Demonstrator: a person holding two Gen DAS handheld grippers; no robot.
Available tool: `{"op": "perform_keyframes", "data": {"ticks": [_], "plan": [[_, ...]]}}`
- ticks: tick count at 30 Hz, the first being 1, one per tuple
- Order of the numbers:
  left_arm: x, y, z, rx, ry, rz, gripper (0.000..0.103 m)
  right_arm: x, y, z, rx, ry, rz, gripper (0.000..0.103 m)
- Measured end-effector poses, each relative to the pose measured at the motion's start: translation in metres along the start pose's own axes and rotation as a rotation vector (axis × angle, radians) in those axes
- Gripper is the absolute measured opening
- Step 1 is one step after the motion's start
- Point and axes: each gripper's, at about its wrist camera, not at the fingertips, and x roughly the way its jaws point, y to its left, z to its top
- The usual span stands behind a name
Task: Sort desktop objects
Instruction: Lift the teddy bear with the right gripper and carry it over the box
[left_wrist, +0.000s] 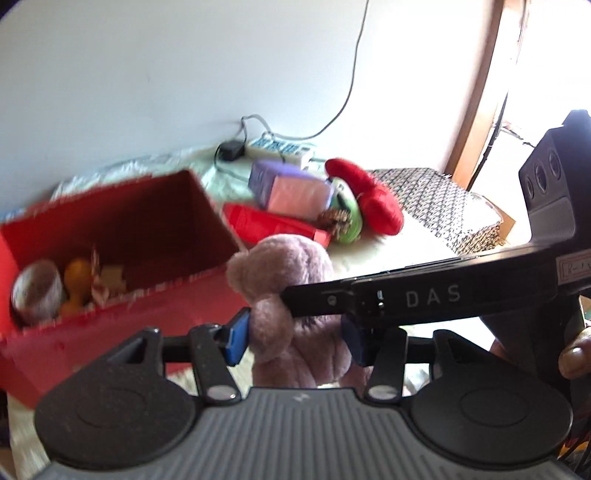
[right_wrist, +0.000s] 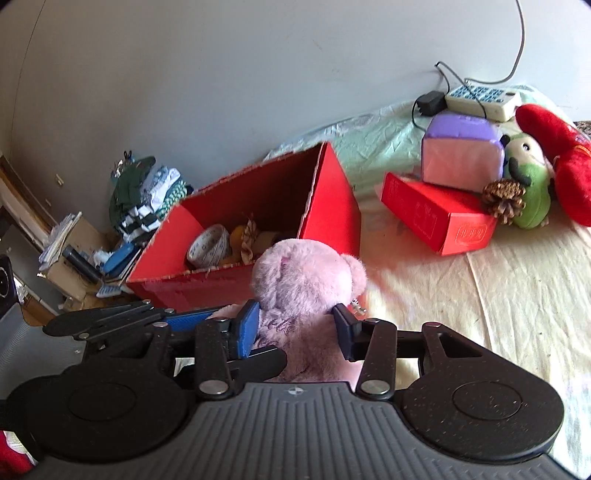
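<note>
A pink plush toy (left_wrist: 291, 266) hangs just in front of the open red box (left_wrist: 122, 295), above the cloth-covered surface. My left gripper (left_wrist: 295, 338) is shut on its lower body, blue pads pressing in from both sides. In the left wrist view the right gripper's black finger (left_wrist: 369, 295) crosses in from the right and meets the plush. In the right wrist view my right gripper (right_wrist: 297, 326) is shut on the same plush toy (right_wrist: 303, 277), below its head. The left gripper's fingers (right_wrist: 184, 316) reach in from the left. The red box (right_wrist: 332, 206) holds a tape roll (right_wrist: 207, 245) and small items.
Behind and to the right lie a flat red box (right_wrist: 436, 218), a purple-pink cube (right_wrist: 461, 147), a green plush (right_wrist: 528, 184), a pine cone (right_wrist: 504, 199), a red plush (right_wrist: 561, 147) and a power strip (right_wrist: 480, 98). Clothes and clutter (right_wrist: 144, 199) sit beyond the left edge.
</note>
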Motion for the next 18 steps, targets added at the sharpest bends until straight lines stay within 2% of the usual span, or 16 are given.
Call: {"op": "perform_keyframes", "data": {"ticks": [5, 12, 18], "plan": [[-0.016, 0.011, 0.028, 0.017, -0.076, -0.026, 0.051, -0.012, 0.011, 0.023, -0.005, -0.096, -0.014, 0.045], [-0.019, 0.053, 0.076, 0.033, -0.125, 0.023, 0.051, 0.01, 0.042, 0.076, -0.084, -0.174, -0.006, 0.042], [-0.003, 0.101, 0.088, -0.031, -0.104, 0.029, 0.051, 0.055, 0.057, 0.106, -0.096, -0.129, -0.016, 0.042]]}}
